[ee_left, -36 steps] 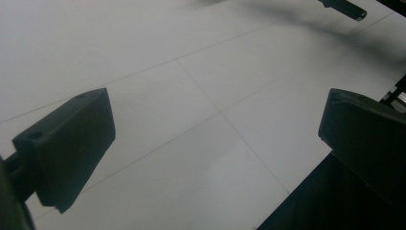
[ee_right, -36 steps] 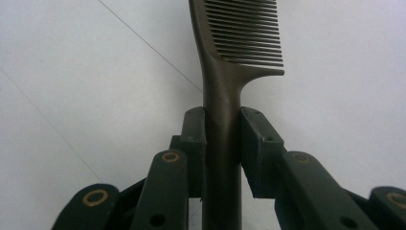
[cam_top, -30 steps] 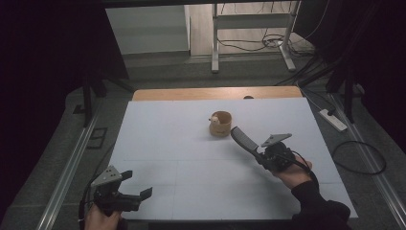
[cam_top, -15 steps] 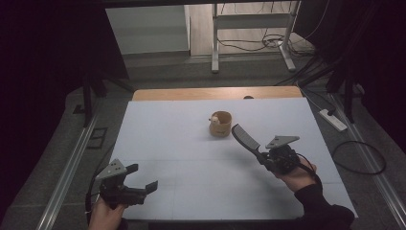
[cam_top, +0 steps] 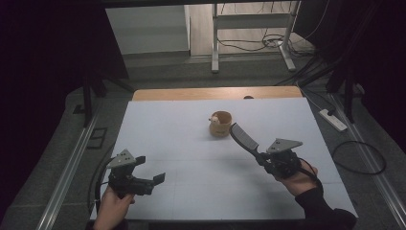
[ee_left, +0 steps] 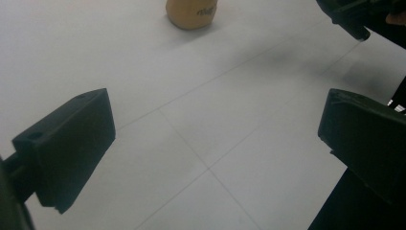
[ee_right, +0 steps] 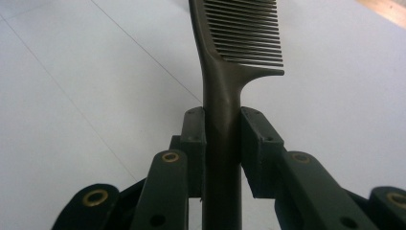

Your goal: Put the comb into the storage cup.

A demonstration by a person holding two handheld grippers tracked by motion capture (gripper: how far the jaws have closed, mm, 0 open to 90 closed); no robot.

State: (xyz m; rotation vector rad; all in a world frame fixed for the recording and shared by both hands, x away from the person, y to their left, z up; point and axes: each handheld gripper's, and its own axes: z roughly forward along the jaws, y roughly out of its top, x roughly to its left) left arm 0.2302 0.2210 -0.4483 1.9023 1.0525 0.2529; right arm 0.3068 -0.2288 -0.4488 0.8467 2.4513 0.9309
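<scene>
From the high view, we are holding the comb by its handle in the right tongs, teeth end raised towards the cup just beyond, probably to drop it in. The left tongs are waiting low, well apart from both.

In the left gripper view, those tongs are standing spread and empty, the cup far ahead.

In the right gripper view, the tongs are pinching the comb handle firmly, so it is pointing straight forward.
</scene>
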